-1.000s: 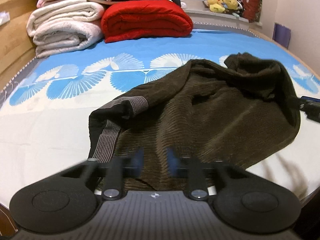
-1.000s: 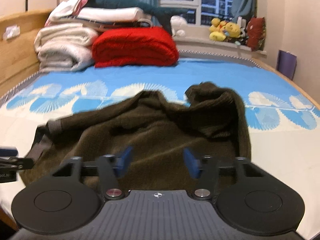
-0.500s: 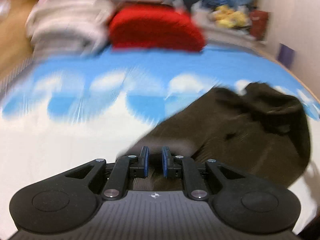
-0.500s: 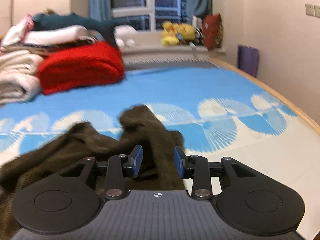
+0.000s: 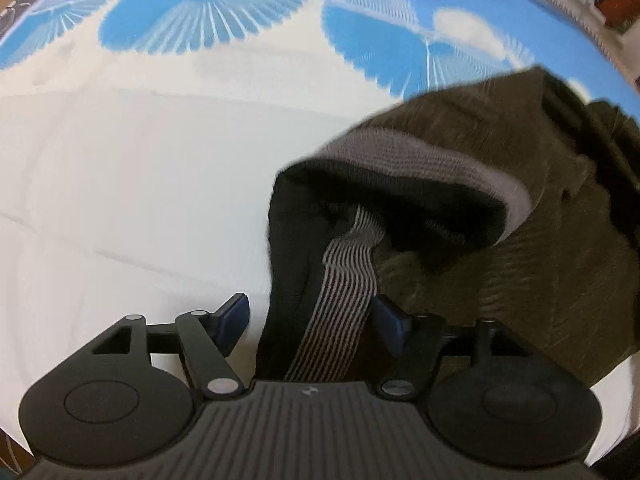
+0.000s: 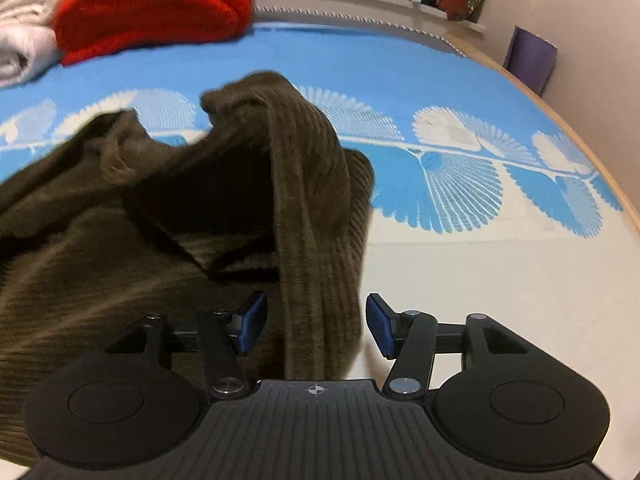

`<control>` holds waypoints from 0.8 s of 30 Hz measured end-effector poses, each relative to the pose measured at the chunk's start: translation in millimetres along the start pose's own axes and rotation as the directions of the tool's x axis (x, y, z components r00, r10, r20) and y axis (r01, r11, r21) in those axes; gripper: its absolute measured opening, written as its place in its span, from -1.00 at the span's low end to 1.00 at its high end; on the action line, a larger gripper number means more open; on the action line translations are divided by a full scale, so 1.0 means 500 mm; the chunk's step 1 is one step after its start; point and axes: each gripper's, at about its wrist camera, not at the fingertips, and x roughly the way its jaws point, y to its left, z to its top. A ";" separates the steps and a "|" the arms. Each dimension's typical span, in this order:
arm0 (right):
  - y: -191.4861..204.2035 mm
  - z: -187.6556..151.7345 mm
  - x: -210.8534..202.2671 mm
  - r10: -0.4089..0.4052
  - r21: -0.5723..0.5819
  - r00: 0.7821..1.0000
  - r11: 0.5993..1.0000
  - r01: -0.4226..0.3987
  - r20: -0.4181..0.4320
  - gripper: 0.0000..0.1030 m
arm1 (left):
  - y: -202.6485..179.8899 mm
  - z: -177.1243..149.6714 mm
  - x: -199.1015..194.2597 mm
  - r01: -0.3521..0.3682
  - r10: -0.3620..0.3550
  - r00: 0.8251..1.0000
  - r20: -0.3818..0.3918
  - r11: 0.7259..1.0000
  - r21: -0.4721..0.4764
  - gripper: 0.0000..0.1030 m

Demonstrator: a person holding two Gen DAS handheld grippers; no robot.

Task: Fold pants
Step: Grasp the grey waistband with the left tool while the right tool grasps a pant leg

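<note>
Pants (image 6: 168, 216) lie bunched on the bed (image 6: 460, 280). Left gripper (image 5: 310, 320) opening around the waistband (image 5: 340, 308); right gripper (image 6: 314, 324) opening around a leg fold, pads clear. Risk: both ends slump, folds skew.

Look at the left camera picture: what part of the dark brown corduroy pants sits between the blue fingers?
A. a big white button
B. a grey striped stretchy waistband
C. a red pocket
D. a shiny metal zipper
B: in the left wrist view the grey striped stretchy waistband of the dark brown corduroy pants runs down between the blue fingers of the opening left gripper; no zipper, button or red pocket shows.
</note>
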 end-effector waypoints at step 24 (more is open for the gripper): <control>-0.136 -0.144 -0.096 0.232 0.110 0.954 0.971 -0.215 -0.189 -0.75 | 0.038 -0.107 -0.109 -0.170 0.147 0.974 0.175 0.978 0.125 -0.78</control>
